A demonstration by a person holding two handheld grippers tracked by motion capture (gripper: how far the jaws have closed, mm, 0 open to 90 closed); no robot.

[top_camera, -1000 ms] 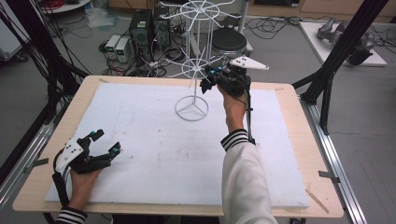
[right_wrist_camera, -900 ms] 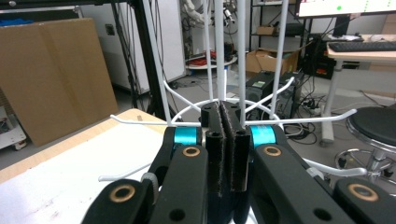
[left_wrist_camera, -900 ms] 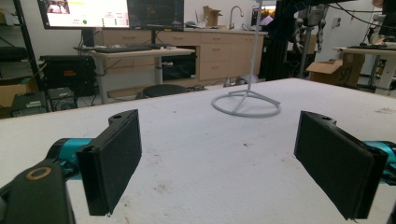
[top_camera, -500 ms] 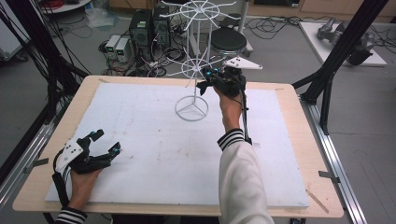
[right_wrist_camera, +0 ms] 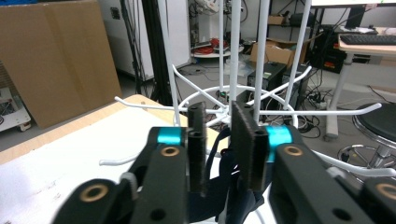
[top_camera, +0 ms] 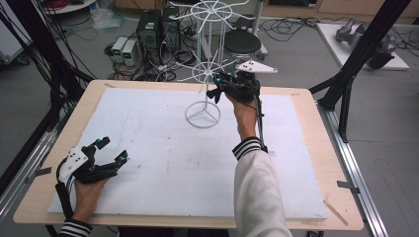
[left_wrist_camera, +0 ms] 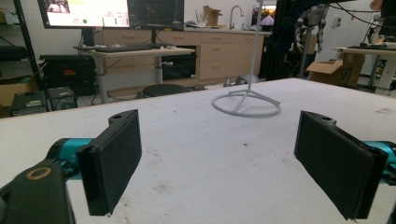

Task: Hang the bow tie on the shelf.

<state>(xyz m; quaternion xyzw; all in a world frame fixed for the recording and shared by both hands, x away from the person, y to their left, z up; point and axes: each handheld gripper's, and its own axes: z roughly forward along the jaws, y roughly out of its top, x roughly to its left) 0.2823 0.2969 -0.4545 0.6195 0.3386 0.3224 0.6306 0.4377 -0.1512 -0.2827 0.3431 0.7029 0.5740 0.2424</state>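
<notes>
We're at the release step, by our read: the right claw (top_camera: 217,90) is up at the lower tier of the white wire display rack (top_camera: 203,114), w/ a dark strap-like item (right_wrist_camera: 229,186) hanging between its pads. Its jaws have just been opening; in the right gripper view they stand slightly apart, a narrow gap showing, and we can't tell if a pad is touching the item or what it is. Next move prob calls for widening a bit more and backing straight off w/o snagging the thin hook arms. Left claw (top_camera: 112,150) rests low on the table (top_camera: 306,148) near the front-left corner, jaws wide apart, nothing between them. Rack: thin painted wire, ring base, central pole, radial curved hooks. Table top: matte white sheet, faintly scuffed, on pale wood. Pads: flat black, felt-like.
</notes>
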